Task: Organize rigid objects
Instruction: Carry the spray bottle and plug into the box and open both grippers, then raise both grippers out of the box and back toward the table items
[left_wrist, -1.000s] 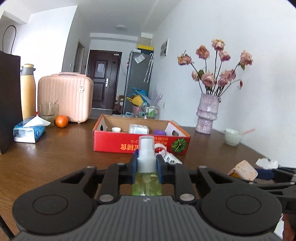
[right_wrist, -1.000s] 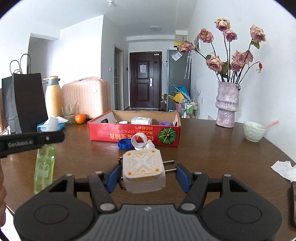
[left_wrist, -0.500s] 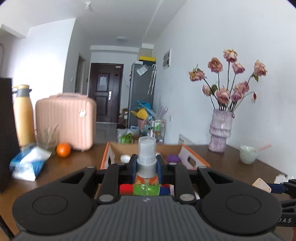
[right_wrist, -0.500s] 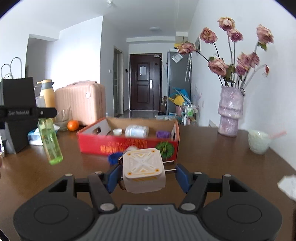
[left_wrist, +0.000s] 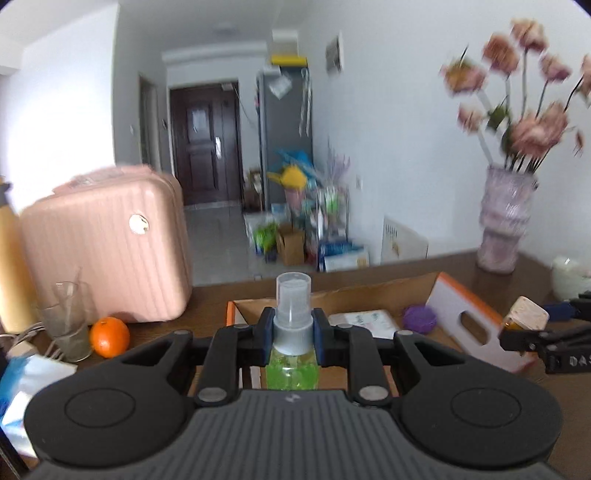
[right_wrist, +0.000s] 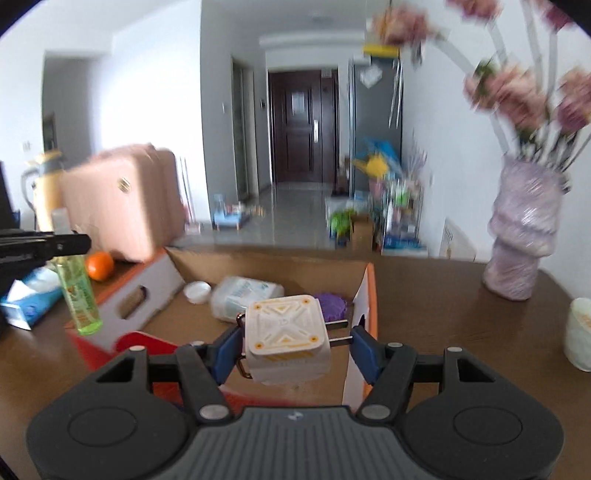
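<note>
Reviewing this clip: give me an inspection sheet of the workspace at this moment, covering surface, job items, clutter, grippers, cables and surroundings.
Surface: brown wooden table.
Job's things: open cardboard box holding a white cap, a white packet and a purple item.
Clutter: orange, glass, tissue pack, pink case, flower vase, white bowl.
Grippers: left gripper shut on green spray bottle; right gripper shut on white plug adapter.
Cables: nothing clearly seen.
Surroundings: hallway, dark door.
</note>
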